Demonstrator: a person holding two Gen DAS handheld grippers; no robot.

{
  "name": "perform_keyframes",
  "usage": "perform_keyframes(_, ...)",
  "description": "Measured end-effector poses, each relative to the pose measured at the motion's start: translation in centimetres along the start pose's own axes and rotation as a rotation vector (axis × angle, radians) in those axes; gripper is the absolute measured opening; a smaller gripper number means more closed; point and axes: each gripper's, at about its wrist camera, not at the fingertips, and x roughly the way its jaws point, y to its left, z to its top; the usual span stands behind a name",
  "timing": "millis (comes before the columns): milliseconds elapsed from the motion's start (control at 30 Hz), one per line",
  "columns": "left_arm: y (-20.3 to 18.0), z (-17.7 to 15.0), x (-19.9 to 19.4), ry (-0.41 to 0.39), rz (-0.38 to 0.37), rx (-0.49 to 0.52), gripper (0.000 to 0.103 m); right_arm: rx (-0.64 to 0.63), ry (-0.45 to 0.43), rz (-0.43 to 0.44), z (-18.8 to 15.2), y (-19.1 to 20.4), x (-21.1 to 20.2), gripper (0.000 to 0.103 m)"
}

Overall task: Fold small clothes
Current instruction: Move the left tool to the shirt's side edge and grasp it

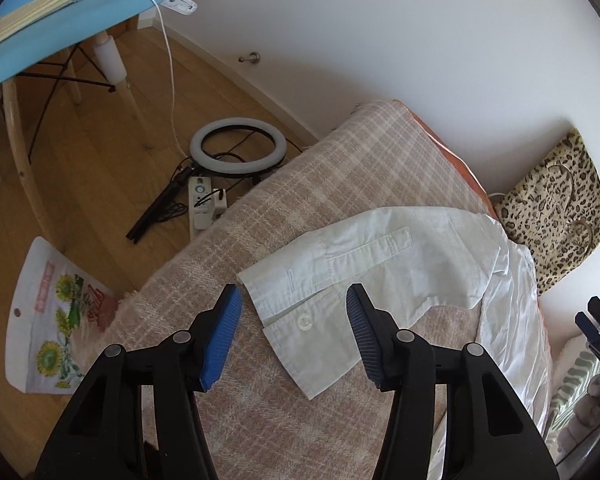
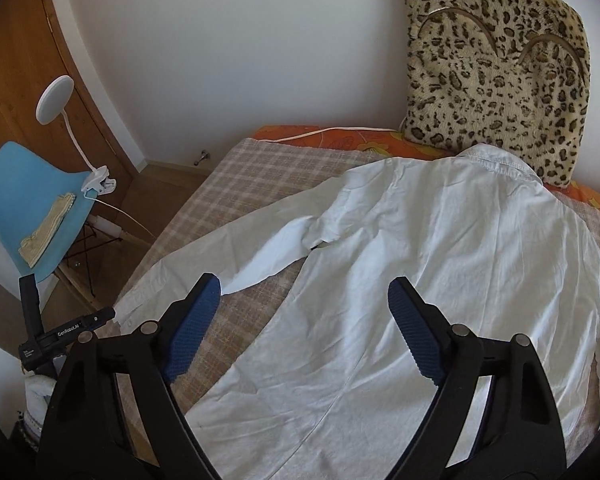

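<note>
A white long-sleeved shirt (image 2: pixel 440 248) lies spread back-up on a plaid blanket (image 2: pixel 236 184) on the bed, collar toward the far end. Its left sleeve (image 1: pixel 340 272) stretches out to the side, the buttoned cuff (image 1: pixel 304 322) near the blanket's edge. My left gripper (image 1: pixel 294 304) is open and hovers just over that cuff, the cuff between its blue pads. My right gripper (image 2: pixel 304 300) is open above the shirt's lower back, near the armpit side. The left gripper's body shows in the right wrist view (image 2: pixel 60 334) at the left edge.
A leopard-print cushion (image 2: pixel 496 60) leans on the wall behind the collar. A blue chair (image 2: pixel 32 200) with a folded striped cloth (image 2: pixel 48 232) and a clip-on lamp (image 2: pixel 56 96) stands left of the bed. On the floor lie a ring light (image 1: pixel 239 148), a power strip (image 1: pixel 202 204) and a sunflower bag (image 1: pixel 56 316).
</note>
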Motion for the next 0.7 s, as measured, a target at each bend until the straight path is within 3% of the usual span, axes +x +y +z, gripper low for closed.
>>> perform_keyframes(233, 1.2, 0.8, 1.2, 0.017, -0.036, -0.064, 0.052, 0.02, 0.088, 0.041, 3.0, 2.1, 5.2, 0.079)
perform_keyframes(467, 1.8, 1.6, 2.2, 0.022, -0.039, -0.084, 0.031, 0.013, 0.15, 0.032, 4.5, 3.8, 9.7, 0.078)
perform_keyframes(567, 1.5, 1.7, 2.8, 0.034, -0.05, -0.056, 0.011, 0.025, 0.175, 0.023, 4.9, 3.8, 11.4, 0.077)
perform_keyframes(700, 0.6, 1.6, 2.1, -0.004, -0.07, -0.007, 0.008, 0.055, 0.221, 0.019, 5.4, 3.2, 13.6, 0.075)
